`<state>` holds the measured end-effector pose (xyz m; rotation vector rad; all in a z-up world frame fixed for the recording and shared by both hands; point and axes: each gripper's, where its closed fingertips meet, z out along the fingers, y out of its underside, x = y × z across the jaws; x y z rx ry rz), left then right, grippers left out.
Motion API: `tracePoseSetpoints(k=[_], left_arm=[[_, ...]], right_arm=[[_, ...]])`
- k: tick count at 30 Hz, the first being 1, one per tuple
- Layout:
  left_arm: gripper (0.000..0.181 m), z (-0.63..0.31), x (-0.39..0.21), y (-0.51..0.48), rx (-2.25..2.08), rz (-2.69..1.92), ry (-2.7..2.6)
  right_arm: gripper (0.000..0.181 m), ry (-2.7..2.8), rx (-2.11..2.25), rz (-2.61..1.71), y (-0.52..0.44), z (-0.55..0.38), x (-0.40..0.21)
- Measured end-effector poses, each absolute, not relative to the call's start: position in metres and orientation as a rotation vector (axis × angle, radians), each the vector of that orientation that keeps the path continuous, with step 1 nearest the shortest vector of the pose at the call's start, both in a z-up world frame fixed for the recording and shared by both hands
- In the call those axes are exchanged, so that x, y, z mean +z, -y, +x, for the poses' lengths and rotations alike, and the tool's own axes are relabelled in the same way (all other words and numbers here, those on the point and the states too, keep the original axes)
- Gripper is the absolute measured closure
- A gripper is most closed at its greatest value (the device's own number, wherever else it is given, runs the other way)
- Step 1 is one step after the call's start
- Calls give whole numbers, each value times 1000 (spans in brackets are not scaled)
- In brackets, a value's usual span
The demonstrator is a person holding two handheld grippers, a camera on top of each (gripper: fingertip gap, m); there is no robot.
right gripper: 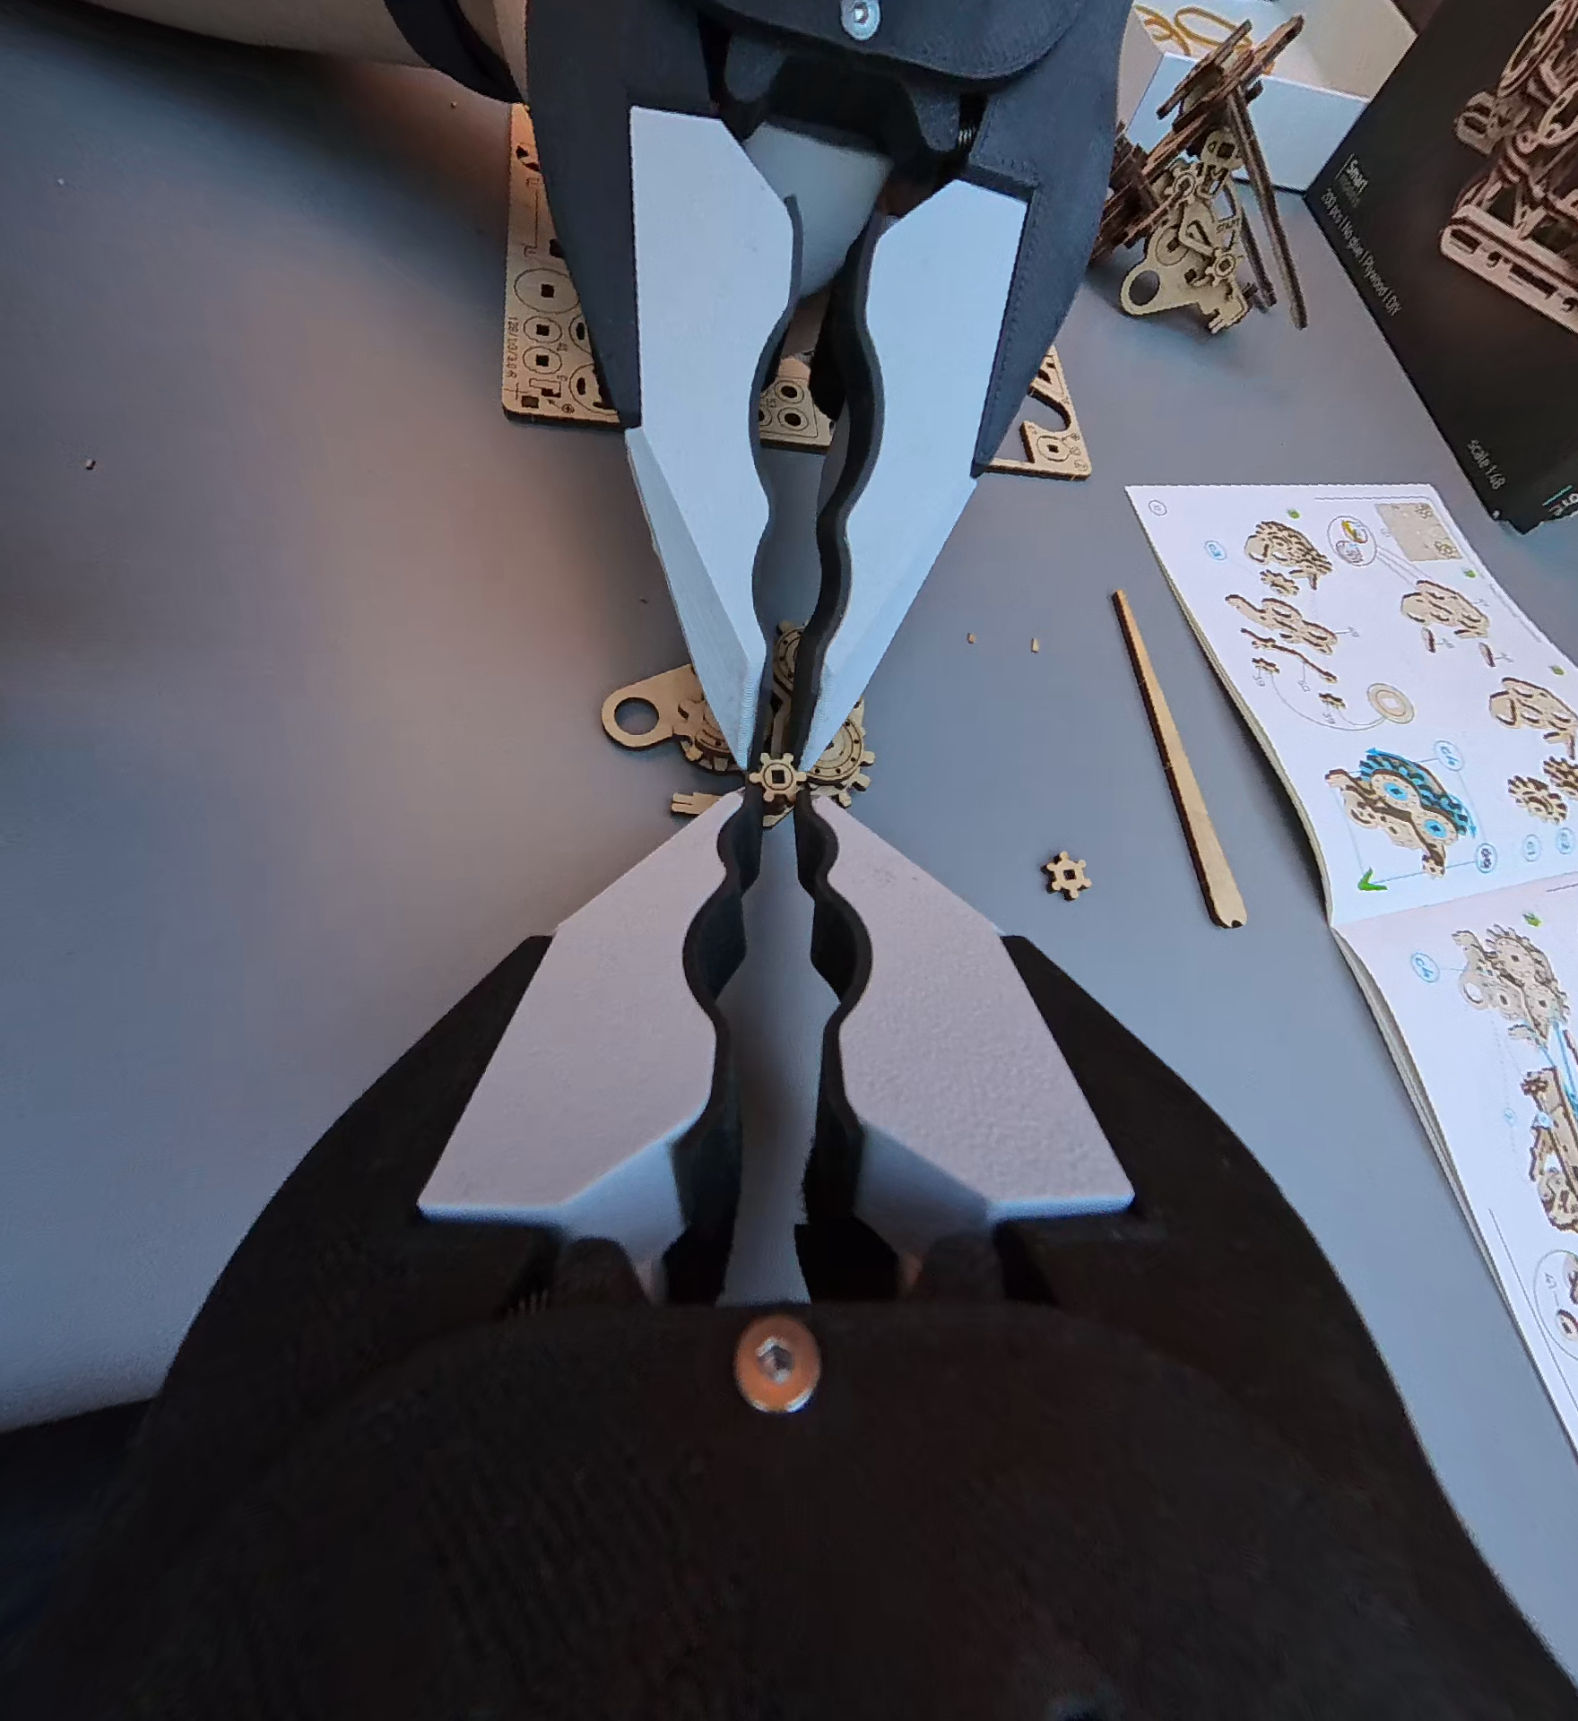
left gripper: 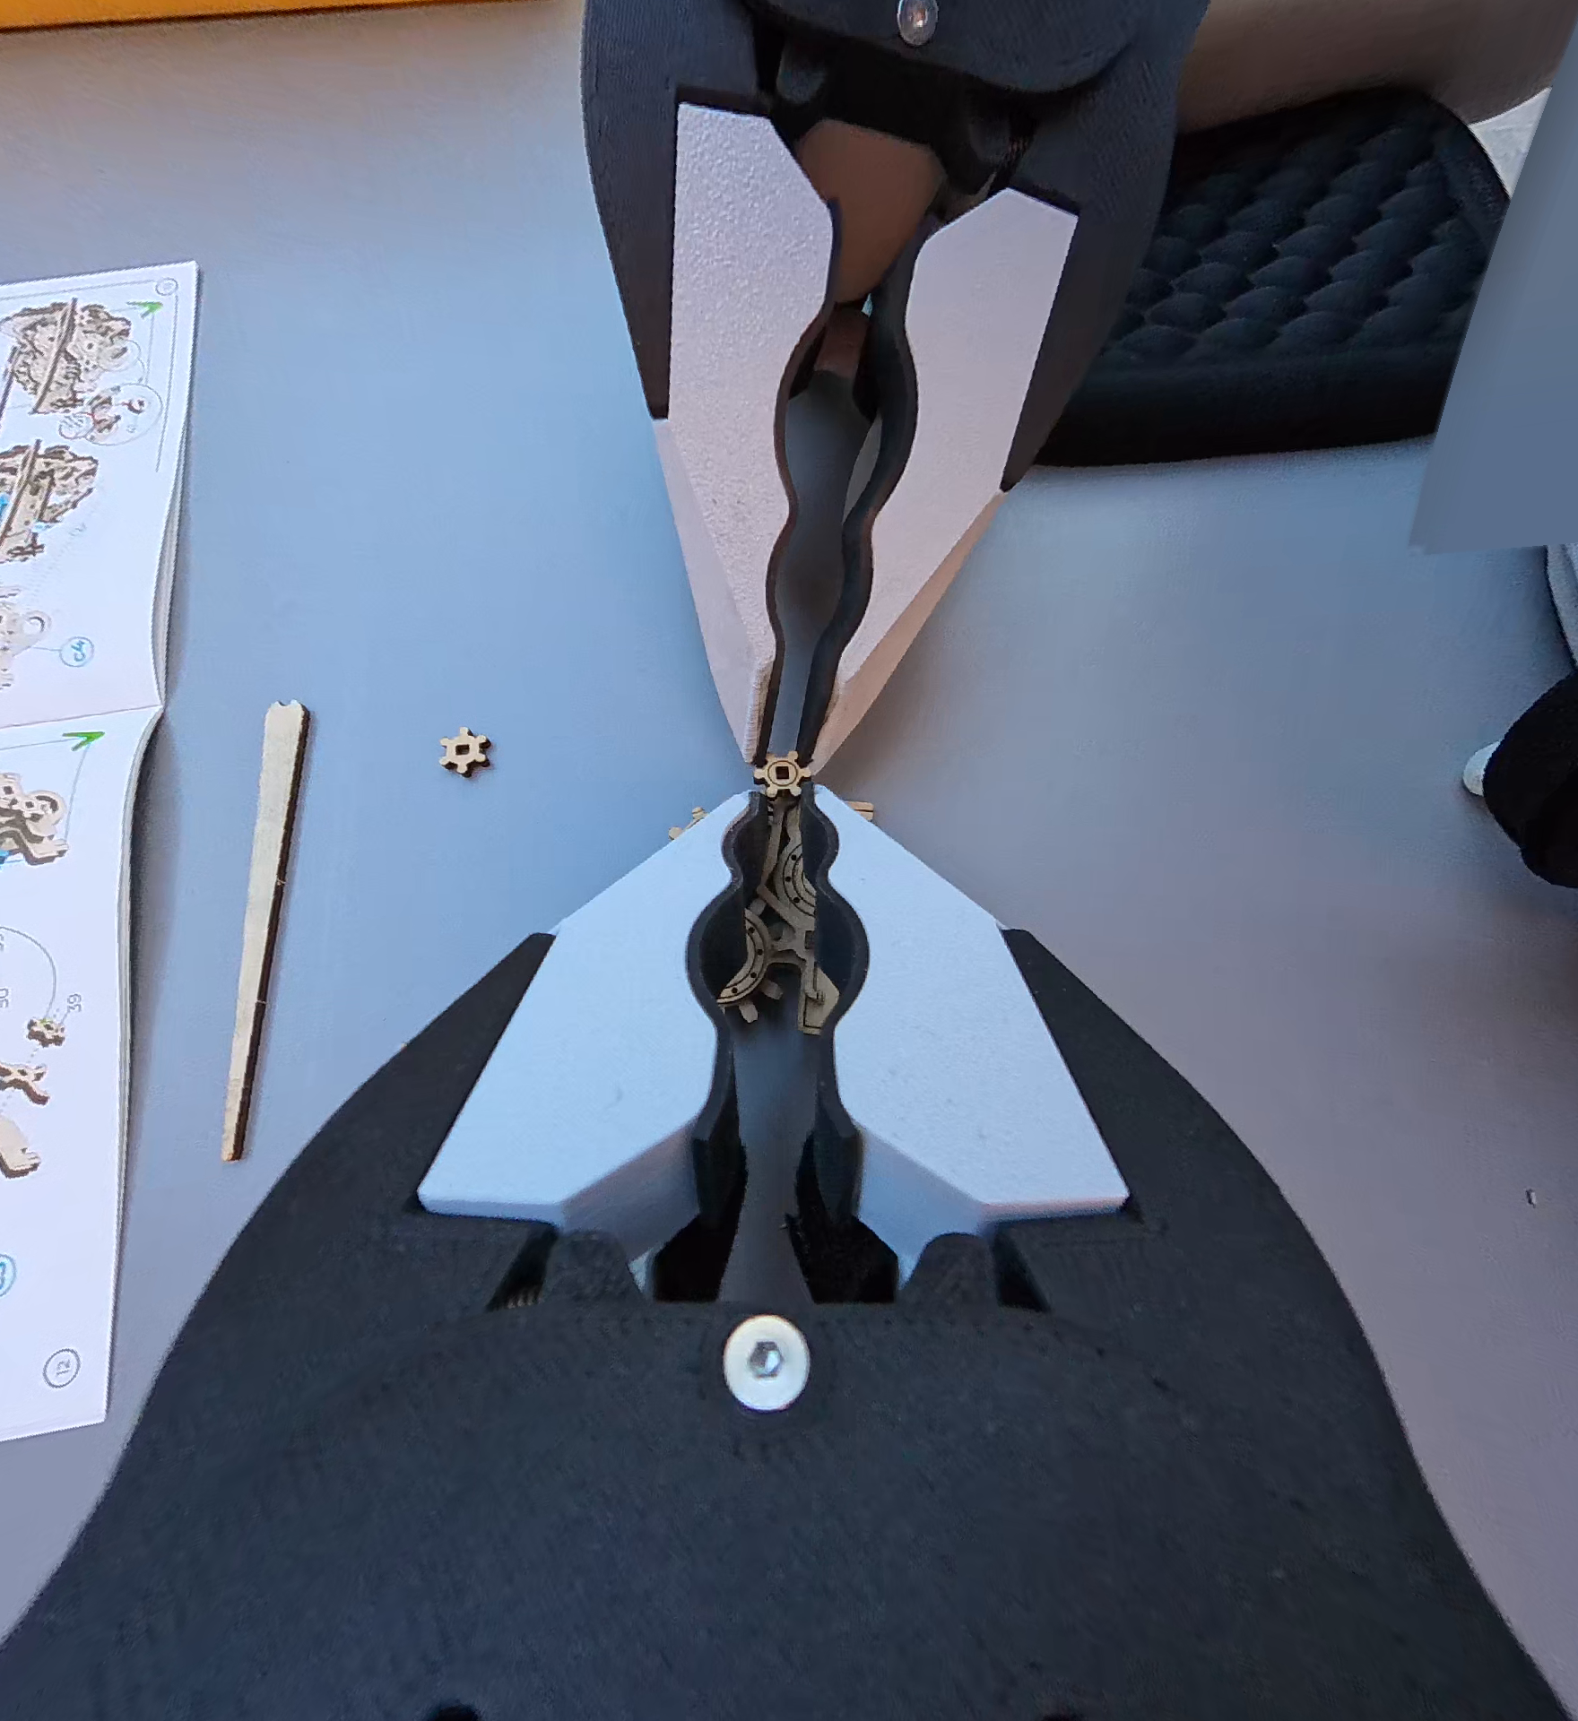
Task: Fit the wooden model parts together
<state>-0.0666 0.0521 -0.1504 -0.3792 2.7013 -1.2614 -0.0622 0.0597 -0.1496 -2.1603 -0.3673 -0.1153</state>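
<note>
A small pale wooden gear with a square centre hole is shown held above the grey table, caught where the two grippers meet tip to tip. The left gripper, grey-fingered with black wavy pads, is closed to a narrow slit no wider than the gear, its fingertips set against the gear's near edge. The right gripper, of the same make, is narrowed to the same degree and set against the gear from the opposite side, so that all four fingertips surround the piece. How the hold is shared between the two pairs cannot be told.

Directly beneath the tips, a flat plywood sub-assembly with a ring-shaped lug and toothed wheels is seen lying on the table; part of it is glimpsed through the gap between the left gripper's pads. A second loose wooden gear lies near by, apart from both grippers. Beyond it a long tapered wooden stick lies beside an open white instruction booklet. In the right wrist view, punched plywood sheets, a partly built wooden model and a black carton are seen farther off.
</note>
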Motion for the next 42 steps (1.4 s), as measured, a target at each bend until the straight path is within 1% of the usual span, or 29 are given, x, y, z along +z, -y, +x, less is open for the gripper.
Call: tracePoseSetpoints(k=[12, 23, 42], left_arm=[[177, -65, -151, -53, -1305, -415, -2714], [178, -66, -152, -53, -1410, -480, -2748], [178, -66, -152, -53, -1406, -488, -2749]], right_arm=[[176, 365, -132, -2166, -60, -61, -150], [176, 430, -248, -2173, -60, -61, -150], [175, 453, -261, -2167, -60, -61, -150]])
